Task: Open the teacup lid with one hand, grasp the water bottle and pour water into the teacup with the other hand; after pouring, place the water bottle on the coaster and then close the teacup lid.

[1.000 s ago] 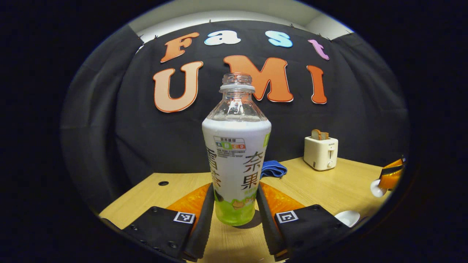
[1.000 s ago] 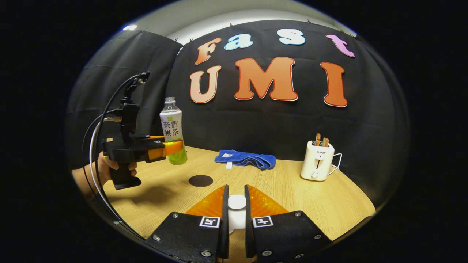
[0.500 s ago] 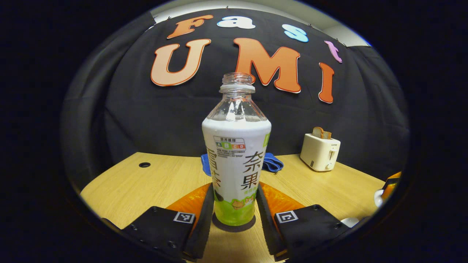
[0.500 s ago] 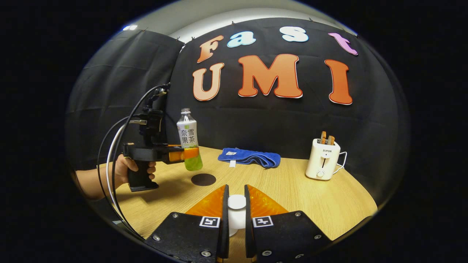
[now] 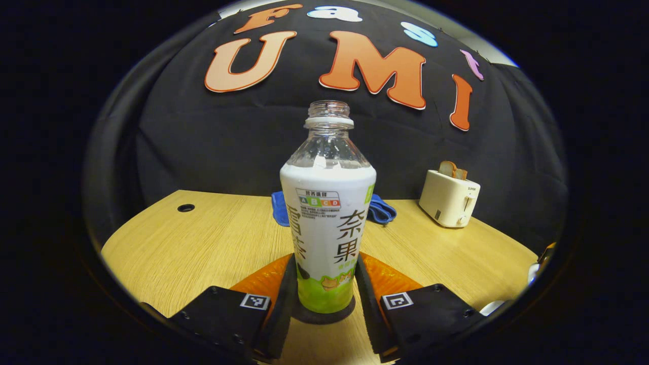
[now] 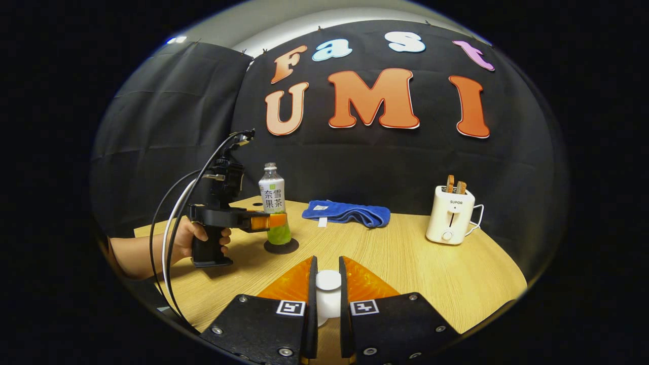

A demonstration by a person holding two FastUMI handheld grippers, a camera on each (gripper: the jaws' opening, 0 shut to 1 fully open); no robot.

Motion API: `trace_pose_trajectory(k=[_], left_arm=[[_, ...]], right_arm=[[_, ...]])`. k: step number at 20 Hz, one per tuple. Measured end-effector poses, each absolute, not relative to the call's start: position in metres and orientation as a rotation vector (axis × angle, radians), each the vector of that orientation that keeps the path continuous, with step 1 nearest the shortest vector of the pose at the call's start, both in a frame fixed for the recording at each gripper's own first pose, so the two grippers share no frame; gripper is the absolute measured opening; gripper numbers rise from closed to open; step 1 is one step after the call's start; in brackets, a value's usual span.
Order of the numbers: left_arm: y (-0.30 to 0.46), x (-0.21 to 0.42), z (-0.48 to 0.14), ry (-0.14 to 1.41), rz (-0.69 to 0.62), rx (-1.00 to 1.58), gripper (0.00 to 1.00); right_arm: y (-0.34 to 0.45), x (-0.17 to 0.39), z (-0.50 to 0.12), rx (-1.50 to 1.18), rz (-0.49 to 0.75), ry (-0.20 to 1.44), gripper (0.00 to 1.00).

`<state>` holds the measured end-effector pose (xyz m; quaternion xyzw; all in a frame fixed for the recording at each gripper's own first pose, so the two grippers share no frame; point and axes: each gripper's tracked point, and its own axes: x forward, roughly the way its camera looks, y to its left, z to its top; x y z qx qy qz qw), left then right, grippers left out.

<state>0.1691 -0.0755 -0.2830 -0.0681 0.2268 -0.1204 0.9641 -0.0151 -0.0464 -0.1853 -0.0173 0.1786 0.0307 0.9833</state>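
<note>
Left tool (image 5: 324,284): clamped on the uncapped water bottle (image 5: 327,223), held upright over the dark coaster (image 5: 324,315) for set-down.
Right tool (image 6: 325,296): closed on the white teacup lid (image 6: 328,284), kept off the worktop (image 6: 405,258) for reclosing.

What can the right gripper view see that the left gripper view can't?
Right gripper view: a hand holding the left gripper, and the lid pinched in the right gripper. Left gripper view: what looks like the cup, a white bit at the edge. Both: the bottle on the coaster, the towel, the toaster and the table.
</note>
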Motion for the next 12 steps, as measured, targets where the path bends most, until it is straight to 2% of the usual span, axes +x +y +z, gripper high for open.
trace_pose_trajectory(k=[1,6,12], left_arm=[[-0.076,0.169,-0.286,0.466,-0.249,-0.135,0.66],[-0.078,0.171,-0.298,0.497,-0.252,-0.107,0.64],[-0.079,0.171,-0.300,0.507,-0.263,-0.092,0.66]], right_arm=[[-0.045,-0.016,-0.187,-0.038,0.067,0.362,0.18],[-0.043,-0.014,-0.189,-0.047,0.074,0.369,0.18],[-0.043,-0.014,-0.194,-0.052,0.075,0.382,0.18]])
